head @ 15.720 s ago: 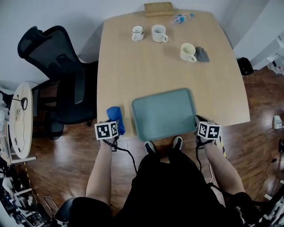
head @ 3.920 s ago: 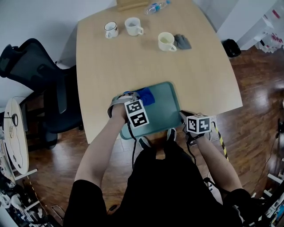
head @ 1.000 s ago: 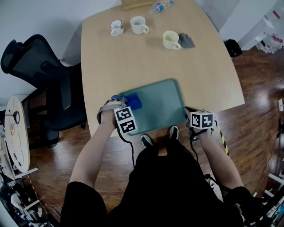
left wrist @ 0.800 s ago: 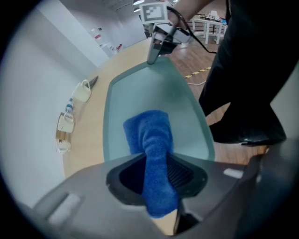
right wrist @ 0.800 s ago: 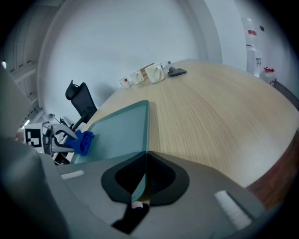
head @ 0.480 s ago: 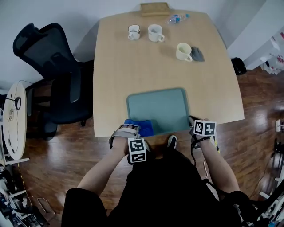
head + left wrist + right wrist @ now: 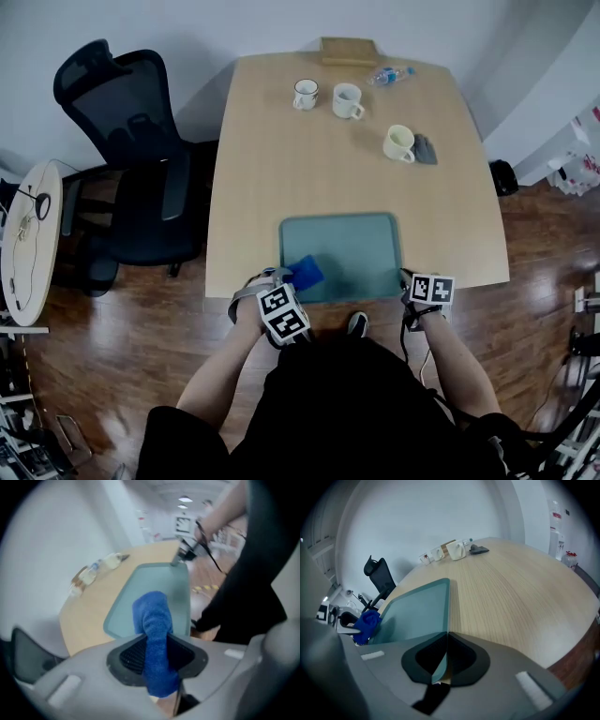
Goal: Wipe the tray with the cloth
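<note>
The teal tray (image 7: 352, 248) lies at the near edge of the wooden tabletop (image 7: 309, 159). The right gripper (image 7: 445, 654) has its fingers closed on the tray's near right rim, which runs straight in between them. The left gripper (image 7: 157, 654) pinches a folded blue cloth (image 7: 151, 616) between its fingers, the free end reaching over the tray's near left corner, though whether it touches the tray cannot be told; a cream mug (image 7: 398, 142) and a plastic bottle (image 7: 389, 74) sit well apart at the far end.
</note>
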Tool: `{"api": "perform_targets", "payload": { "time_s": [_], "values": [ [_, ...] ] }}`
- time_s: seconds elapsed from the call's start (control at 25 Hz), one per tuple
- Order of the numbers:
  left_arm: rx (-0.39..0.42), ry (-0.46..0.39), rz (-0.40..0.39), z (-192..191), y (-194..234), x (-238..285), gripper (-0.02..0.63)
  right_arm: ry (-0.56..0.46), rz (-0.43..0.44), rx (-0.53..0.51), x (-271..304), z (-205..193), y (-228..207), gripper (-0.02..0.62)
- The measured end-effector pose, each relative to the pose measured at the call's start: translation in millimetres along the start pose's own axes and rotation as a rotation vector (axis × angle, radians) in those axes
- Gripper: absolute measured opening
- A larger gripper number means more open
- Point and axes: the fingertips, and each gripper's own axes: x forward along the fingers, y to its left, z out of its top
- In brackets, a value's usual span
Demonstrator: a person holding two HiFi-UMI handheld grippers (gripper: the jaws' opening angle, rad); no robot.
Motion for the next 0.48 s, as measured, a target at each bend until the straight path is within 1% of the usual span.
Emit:
{"api": "perform_targets", "payload": {
  "time_s": [0.12, 0.16, 0.2, 0.24, 0.28, 0.32, 0.4, 0.48],
  "values": [
    [-0.54, -0.134, -0.035, -17.6, 45.6, -25.0, 0.12, 0.017, -0.008, 0.002, 0.9, 0.4, -0.3, 0.018],
    [-0.699, -0.167, -0.045, -28.8, 58.8, -32.9, 0.12, 0.023, -0.018, -0.003, 0.8, 0.5, -0.5, 0.018],
    [-0.831, -0.186, -0.044, -42.6, 71.1, -38.7, 0.12, 0.026, -0.032, -0.012, -0.3, 0.8, -1.2, 0.018],
    [-0.932, -0.185, -0.029, -58.3, 82.2, -41.5, 0.12, 0.02, -0.051, -0.024, -2.8, 1.2, -2.7, 0.018],
    [-1.004, -0.167, -0.008, -74.4, 91.1, -40.5, 0.12, 0.003, -0.076, -0.037, -6.8, 2.3, -5.0, 0.018],
    [-1.055, -0.138, 0.013, -89.4, 97.8, -36.2, 0.121, -0.025, -0.108, -0.048, -12.3, 4.1, -7.3, 0.018],
    [-1.119, -0.079, 0.036, -112.8, 105.6, -20.9, 0.137, -0.096, -0.186, -0.055, -26.5, 8.9, -9.3, 0.018],
    [-1.164, -0.058, 0.042, -124.3, 110.6, -7.0, 0.15, -0.157, -0.249, -0.048, -44.4, 11.1, -4.9, 0.015]
  ]
}}
